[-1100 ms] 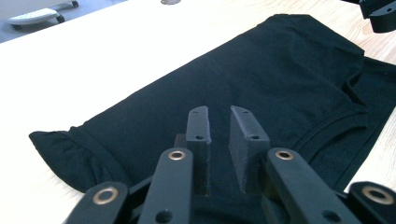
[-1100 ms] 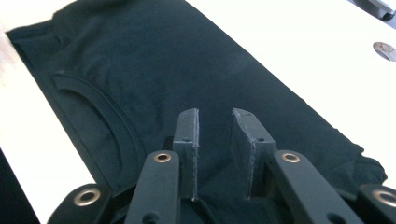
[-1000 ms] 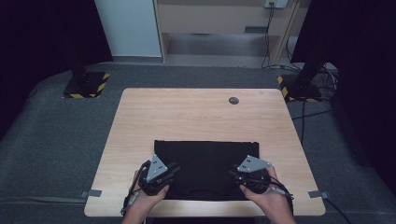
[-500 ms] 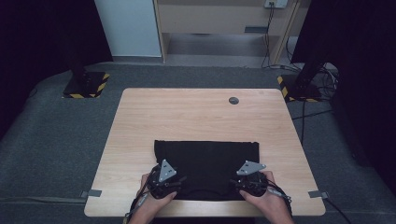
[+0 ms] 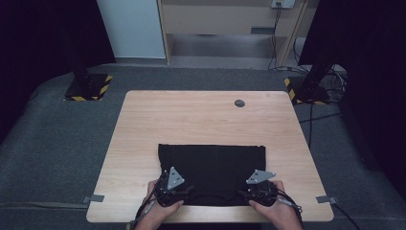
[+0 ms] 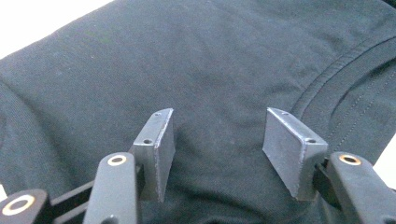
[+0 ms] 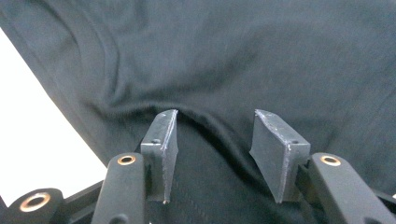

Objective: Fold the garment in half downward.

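Folded black T-shirt flat at table's near edge; left gripper and right gripper just opening, spread over cloth, nothing pinched. Lift straight, without snagging the fold.

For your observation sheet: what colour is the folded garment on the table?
Black, plain, no pattern: the garment shows best in the left gripper view.

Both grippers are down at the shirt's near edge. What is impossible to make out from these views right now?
- High view: the near edge of the black shirt is covered by the left gripper and right gripper.
- High view: the small dark round thing on the table is too small to identify.
- Right gripper view: the right gripper's shirt folds are blurred.
- Left gripper view: the collar seam runs off the right edge.
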